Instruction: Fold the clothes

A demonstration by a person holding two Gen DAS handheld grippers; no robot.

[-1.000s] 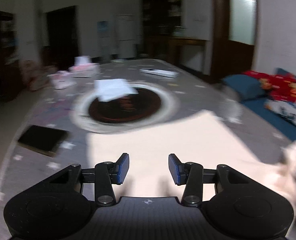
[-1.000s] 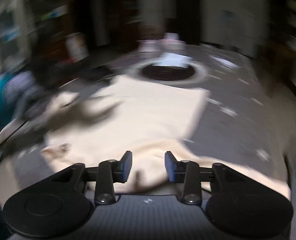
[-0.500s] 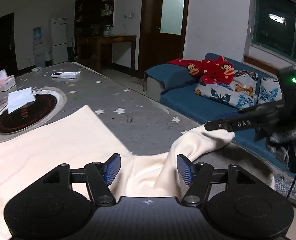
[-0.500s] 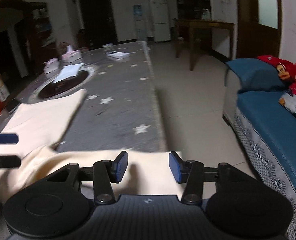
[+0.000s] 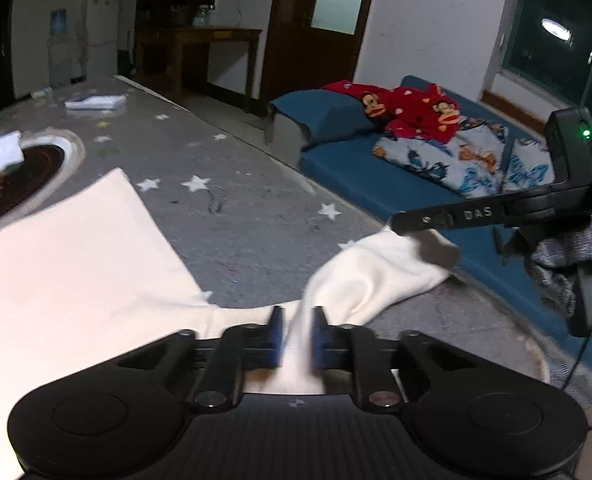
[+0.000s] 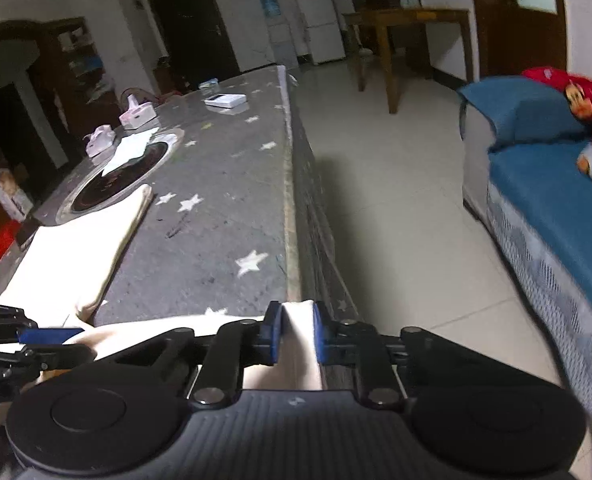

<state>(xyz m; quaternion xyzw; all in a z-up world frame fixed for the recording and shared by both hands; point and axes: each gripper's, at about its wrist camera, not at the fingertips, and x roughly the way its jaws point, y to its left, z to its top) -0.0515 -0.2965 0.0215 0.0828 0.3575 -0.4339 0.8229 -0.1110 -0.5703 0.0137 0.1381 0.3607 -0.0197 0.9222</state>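
1. Cream cotton fills the nearest ground: the left gripper (image 5: 296,334) has its blue pads clenched on a fold of the cream garment (image 5: 68,264) at the table's near edge, with cloth bunched between the fingers.

2. The right gripper (image 6: 295,330) likewise pinches the same garment (image 6: 72,256), at a part that lies at the table's near corner, right by the drop to the floor. In the left wrist view its black finger reaches onto a raised lobe of cloth, probably a sleeve, to the right of the left gripper.

3. Beyond the pinched edge, the body of the garment lies spread flat on the grey star-patterned tablecloth (image 6: 224,216), its far edge touching the pale ring around the round dark plate (image 6: 116,184) set in the table.

4. Judging by this, folding has barely begun: both grips are taken, but no crease or doubled layer shows in the body. What remains is to carry the held part over the flat cloth, then make the further folds.

5. Farther off sit a white cloth on the plate, tissue boxes, and a blue sofa (image 5: 376,184) beside the table.
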